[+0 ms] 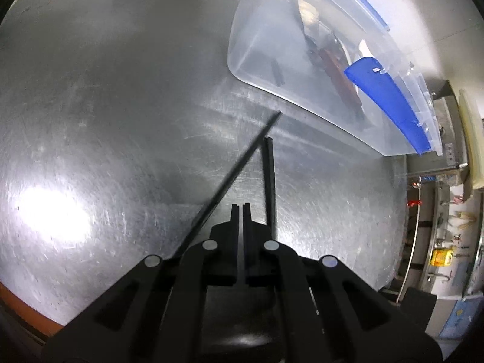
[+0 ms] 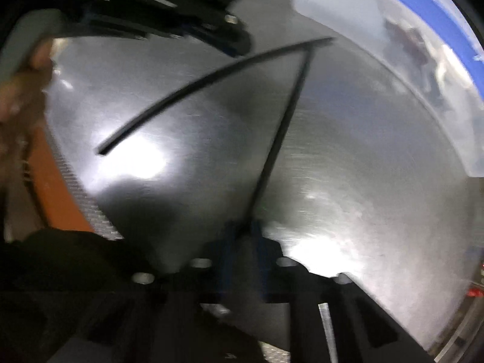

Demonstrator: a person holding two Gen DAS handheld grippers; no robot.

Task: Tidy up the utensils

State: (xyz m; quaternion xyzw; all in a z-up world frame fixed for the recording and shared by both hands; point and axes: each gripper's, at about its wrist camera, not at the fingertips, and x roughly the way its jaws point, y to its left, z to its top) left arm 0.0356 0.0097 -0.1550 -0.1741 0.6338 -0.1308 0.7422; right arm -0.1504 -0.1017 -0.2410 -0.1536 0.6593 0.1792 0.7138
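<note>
Steel table (image 1: 106,121) bears two chopsticks (image 2: 208,75); blur hides right gripper (image 2: 242,227) fingers.

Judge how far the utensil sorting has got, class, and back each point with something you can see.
Done: dark, blurred items already lie inside the translucent plastic bin with blue trim. In hand: the right gripper grips one thin black chopstick. Left: the second black chopstick lies on the steel table; the left gripper looks closed and empty.

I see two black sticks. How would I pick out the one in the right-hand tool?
Start at the translucent storage bin with blue trim on the steel table. The gripped chopstick runs straight from the right tool up toward that bin; the other chopstick lies loose, sweeping away leftward.
</note>
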